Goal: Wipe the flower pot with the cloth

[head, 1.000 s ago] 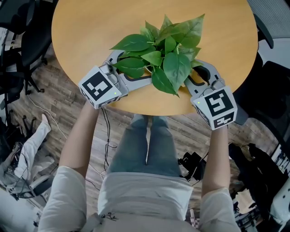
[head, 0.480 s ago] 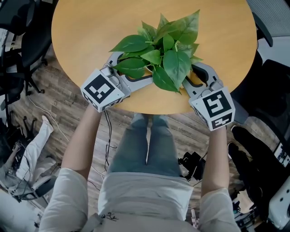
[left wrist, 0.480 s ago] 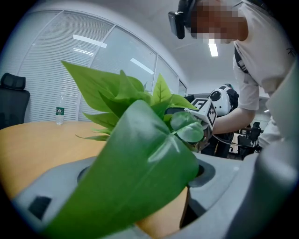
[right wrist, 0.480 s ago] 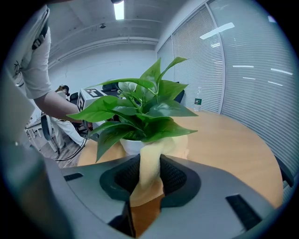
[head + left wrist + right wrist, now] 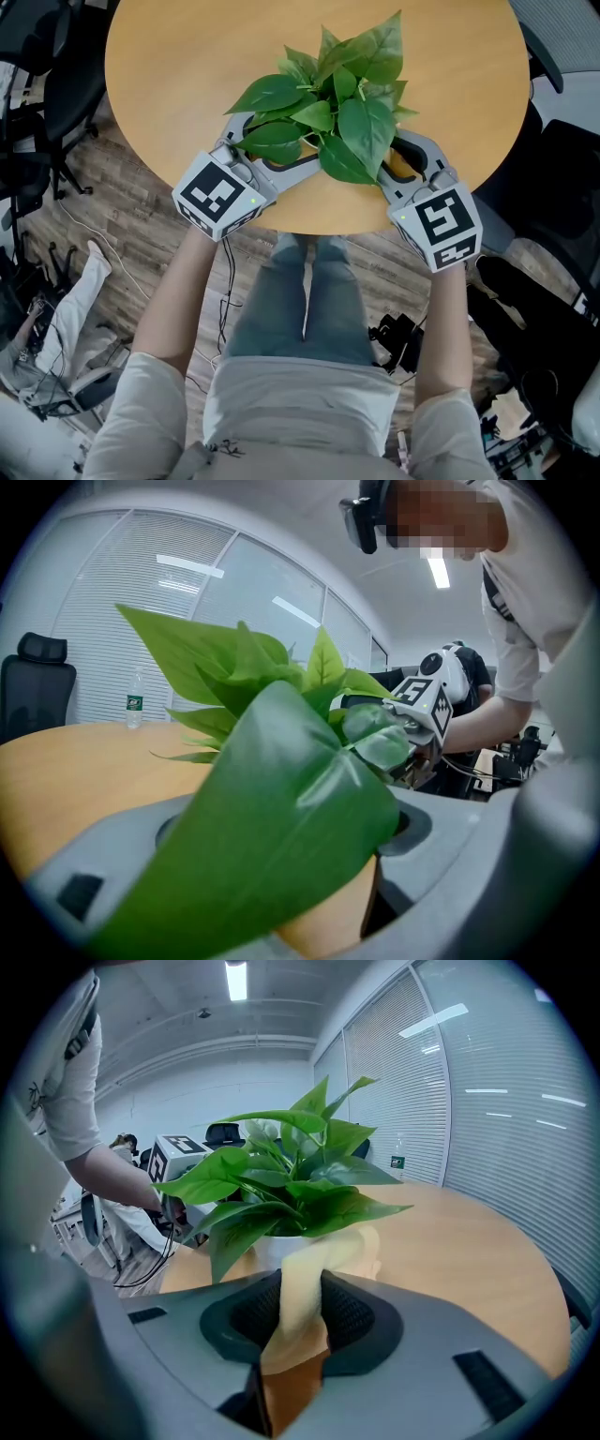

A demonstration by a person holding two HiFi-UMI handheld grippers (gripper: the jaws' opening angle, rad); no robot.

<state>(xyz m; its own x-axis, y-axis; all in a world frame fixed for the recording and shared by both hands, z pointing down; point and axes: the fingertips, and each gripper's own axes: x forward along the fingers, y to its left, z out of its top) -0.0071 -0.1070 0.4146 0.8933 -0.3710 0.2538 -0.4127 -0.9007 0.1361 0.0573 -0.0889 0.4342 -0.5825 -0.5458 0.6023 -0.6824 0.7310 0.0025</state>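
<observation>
Head view has my left gripper (image 5: 267, 142) at the plant's left, jaws spread wide under the leaves (image 5: 356, 122). Those leaves hide whether the pads press on the flower pot (image 5: 267, 1246), so I may have no brace there. The white pot stands close to the near edge of the round table (image 5: 169, 56). On its right, my right gripper (image 5: 408, 159) pinches the yellow cloth (image 5: 314, 1269), whose free end lies against the pot. If I rub hard, the pot could skid or tip toward that edge, and a snagged leaf could tear.
</observation>
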